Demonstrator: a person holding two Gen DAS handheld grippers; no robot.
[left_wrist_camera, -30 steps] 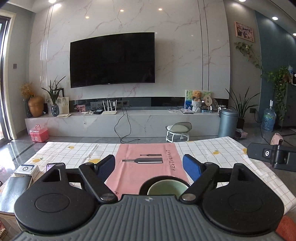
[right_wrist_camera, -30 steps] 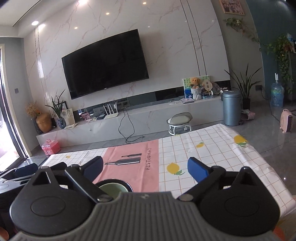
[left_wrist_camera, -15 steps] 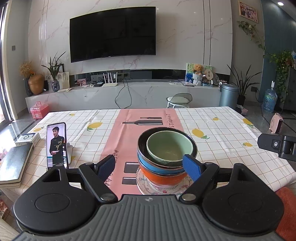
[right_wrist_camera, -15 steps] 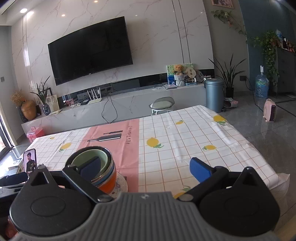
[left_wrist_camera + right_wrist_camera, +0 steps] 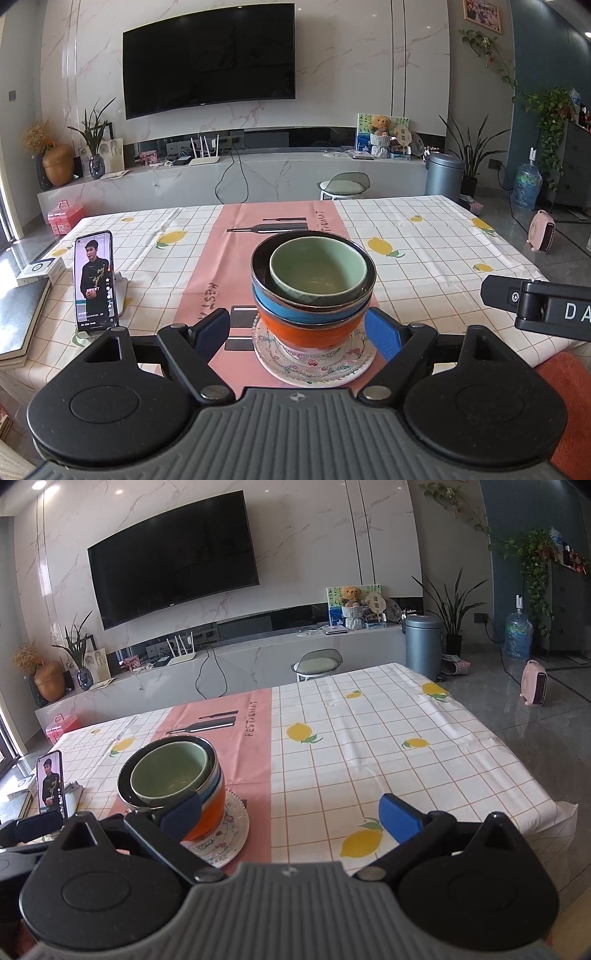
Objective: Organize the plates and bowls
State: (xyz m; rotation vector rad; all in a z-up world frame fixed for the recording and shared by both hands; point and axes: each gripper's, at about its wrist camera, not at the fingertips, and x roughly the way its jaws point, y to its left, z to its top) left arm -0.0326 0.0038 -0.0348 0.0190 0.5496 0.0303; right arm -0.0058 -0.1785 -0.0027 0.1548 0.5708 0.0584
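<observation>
I see the stack of bowls on the pink runner, toward the near edge of the table. From the top down: green bowl, dark-rimmed bowl, blue bowl, orange bowl. The stack stands on a patterned plate.

Open room: the checked cloth to the right of the stack is bare as far as the right and far edges. To the left, a phone stands upright on a stand, with a dark book near the left edge.

My left gripper is level and centred on the stack, jaws spread wide; one blue pad lies either side of the orange bowl, and I cannot tell whether they touch it. It grasps nothing.

My right gripper sits to the right of the stack, jaws likewise spread and empty. Its left pad overlaps the bowls in view; its right pad is over bare cloth.
</observation>
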